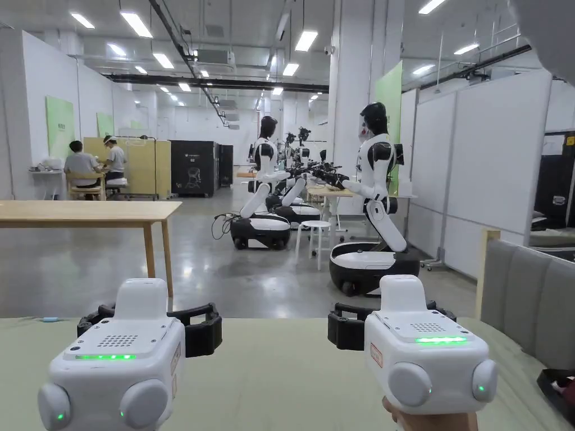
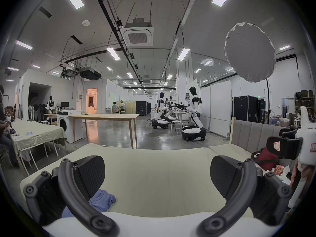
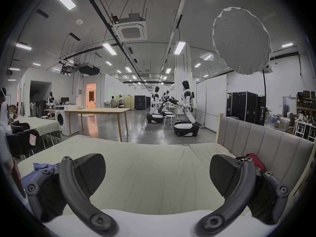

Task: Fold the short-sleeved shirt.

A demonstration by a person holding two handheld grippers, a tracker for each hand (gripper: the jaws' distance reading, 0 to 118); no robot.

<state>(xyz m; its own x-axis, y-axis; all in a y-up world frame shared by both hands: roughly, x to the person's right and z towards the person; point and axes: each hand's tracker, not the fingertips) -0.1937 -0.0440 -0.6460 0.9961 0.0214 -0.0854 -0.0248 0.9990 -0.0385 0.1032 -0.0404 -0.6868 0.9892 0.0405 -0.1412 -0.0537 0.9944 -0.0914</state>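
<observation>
A crumpled blue shirt (image 2: 102,200) lies on the pale green bed sheet (image 2: 157,163), partly hidden behind the left jaw of my left gripper (image 2: 157,177). That gripper is open with nothing between its jaws. In the right gripper view the shirt (image 3: 41,168) sits at the sheet's left side, behind the left jaw. My right gripper (image 3: 157,175) is open and empty too. In the head view, the left gripper (image 1: 149,317) and right gripper (image 1: 393,320) hover side by side above the bed (image 1: 281,365), level with each other.
A grey padded headboard (image 1: 528,297) borders the bed on the right, with a red bag (image 3: 254,160) at its foot. Beyond the bed stand a wooden table (image 1: 84,213) and humanoid robots (image 1: 373,196) on the concrete floor. Two people sit far back left.
</observation>
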